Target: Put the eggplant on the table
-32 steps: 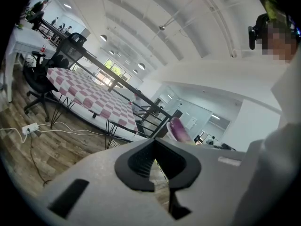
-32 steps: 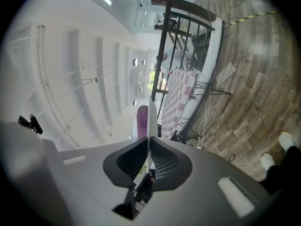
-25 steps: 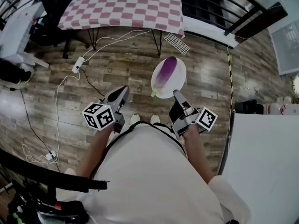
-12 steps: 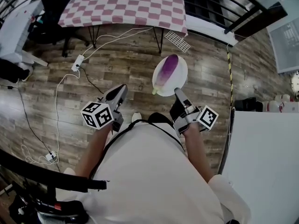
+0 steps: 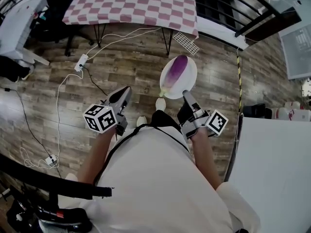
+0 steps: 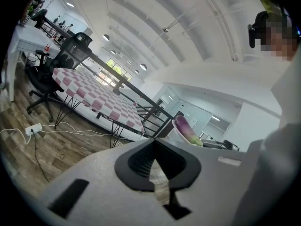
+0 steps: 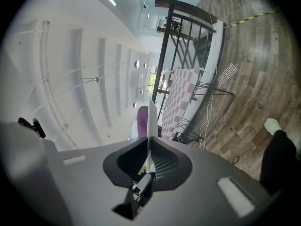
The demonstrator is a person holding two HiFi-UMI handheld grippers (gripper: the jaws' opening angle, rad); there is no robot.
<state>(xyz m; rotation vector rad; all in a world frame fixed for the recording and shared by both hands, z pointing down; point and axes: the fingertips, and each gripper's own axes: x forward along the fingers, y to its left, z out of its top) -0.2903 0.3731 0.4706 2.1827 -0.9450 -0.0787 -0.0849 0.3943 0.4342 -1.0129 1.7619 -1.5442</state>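
Note:
A purple eggplant (image 5: 175, 72) lies on a white plate (image 5: 186, 67) that is carried above the wood floor. My right gripper (image 5: 186, 95) is shut on the plate's near rim. In the right gripper view the plate (image 7: 150, 119) shows edge-on between the jaws, with the eggplant (image 7: 142, 120) on its left side. My left gripper (image 5: 125, 92) hangs to the left of the plate, shut and with nothing in it. Its view catches the eggplant (image 6: 186, 128) off to the right. The table with the red-and-white checked cloth (image 5: 131, 4) stands ahead.
White cables and a power strip (image 5: 81, 62) trail over the floor in front of the table. A white grille (image 5: 186, 43) lies by the table leg. A black office chair (image 6: 56, 67) stands at the left, black railings (image 5: 243, 13) at the far right, and a white surface (image 5: 277, 169) close on the right.
The person has stepped toward the checked table, which now sits slightly nearer in view. Both grippers moved along with them, and the plate with the eggplant stays in the right gripper.

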